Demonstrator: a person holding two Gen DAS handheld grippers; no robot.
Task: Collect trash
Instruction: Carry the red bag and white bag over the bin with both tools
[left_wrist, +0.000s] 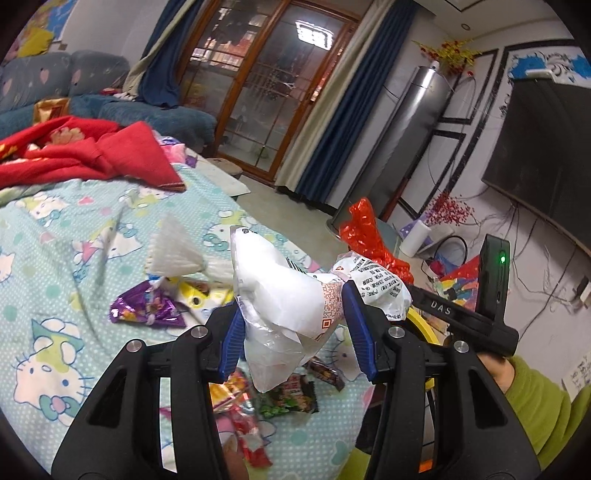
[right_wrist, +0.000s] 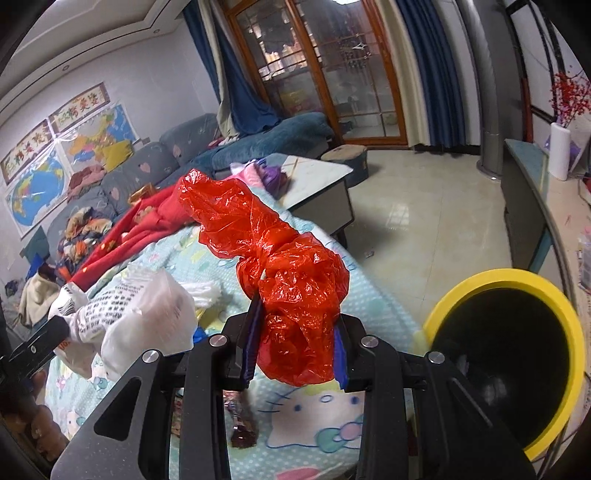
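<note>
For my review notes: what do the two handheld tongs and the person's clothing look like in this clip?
Both tongs, left and right, have black plastic frames with cut-out slots, silver round bolts and ribbed blue pads. Seen from the left camera, the right tongs carry white letters "DAS" and an upright black box with a green light. The person wears a green sleeve. No cables show on either.

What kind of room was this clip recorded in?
Most likely a home living room doubling as a sleeping area: a blue-grey sofa along the wall under world maps, a wall-mounted TV, and a Hello Kitty bedsheet strewn with snack wrappers.
</note>
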